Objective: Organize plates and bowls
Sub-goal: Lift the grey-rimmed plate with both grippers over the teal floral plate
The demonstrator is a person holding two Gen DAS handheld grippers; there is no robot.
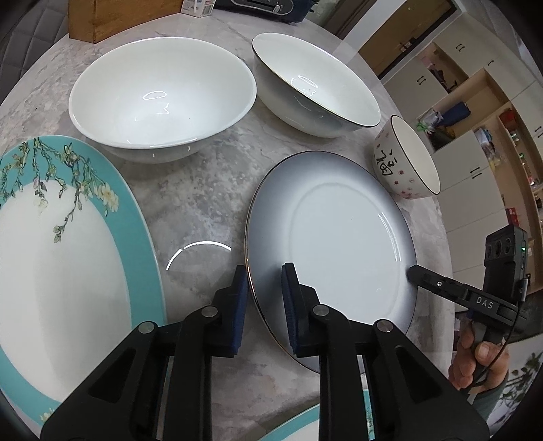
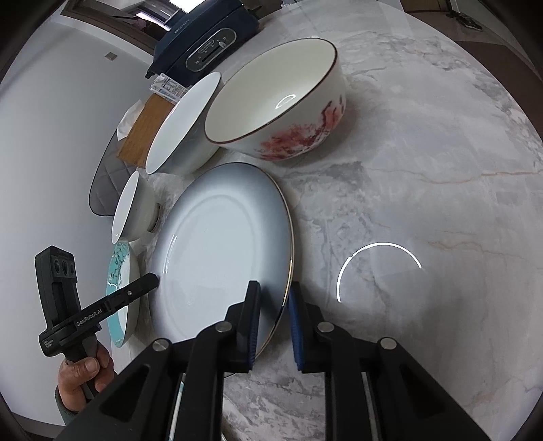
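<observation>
A grey-rimmed white plate (image 1: 342,237) lies on the marble table; it also shows in the right wrist view (image 2: 217,244). My left gripper (image 1: 263,295) is open, its fingers either side of the plate's near-left rim. My right gripper (image 2: 274,312) is open, its fingers straddling the opposite rim. A teal floral plate (image 1: 64,257) lies to the left. A plain white bowl (image 1: 163,98), a grey-sided bowl (image 1: 312,84) and a small flowered bowl (image 1: 407,159) stand behind. A red-blossom bowl (image 2: 281,105) stands in the right wrist view.
A wooden box (image 1: 112,17) and a dark appliance (image 2: 207,44) stand at the table's far edge. Another teal plate's rim (image 1: 298,427) shows at the bottom. Bare marble (image 2: 424,203) lies right of the grey plate. Cabinets and shelves (image 1: 475,118) stand beyond the table.
</observation>
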